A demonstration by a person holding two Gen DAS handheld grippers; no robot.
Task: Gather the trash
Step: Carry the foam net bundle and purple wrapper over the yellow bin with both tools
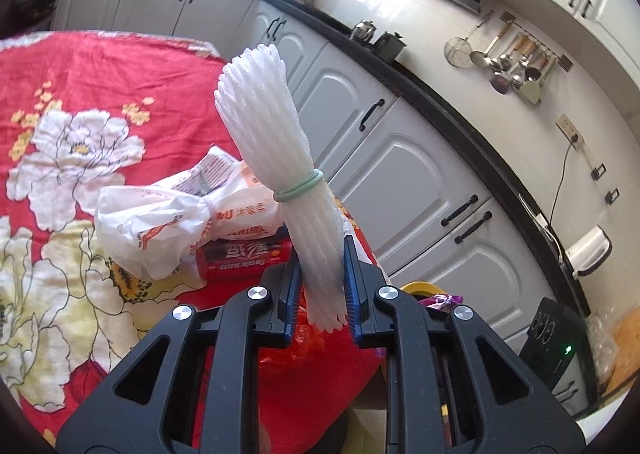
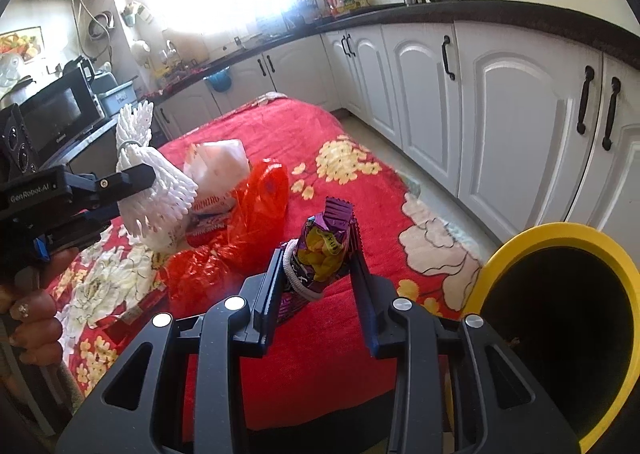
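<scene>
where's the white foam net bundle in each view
left wrist: white foam net bundle stands centre frame, held in the left claw.
right wrist: far left, upper middle, in that same claw.
shared landmark: red plastic bag on the floral cloth.

Each claw is a black plastic frame of angular struts with triangular cut-outs, joined by four round silver bolt heads. The left claw (image 1: 322, 274) carries ribbed blue pads on the inner faces of its fingers; the right claw (image 2: 316, 274) has the same blue edging. At the left edge of the right-wrist view, the left claw's body bears white lettering, a small screw and blue trim. The hand (image 2: 34, 318) gripping its handle has a decorated fingernail.
</scene>
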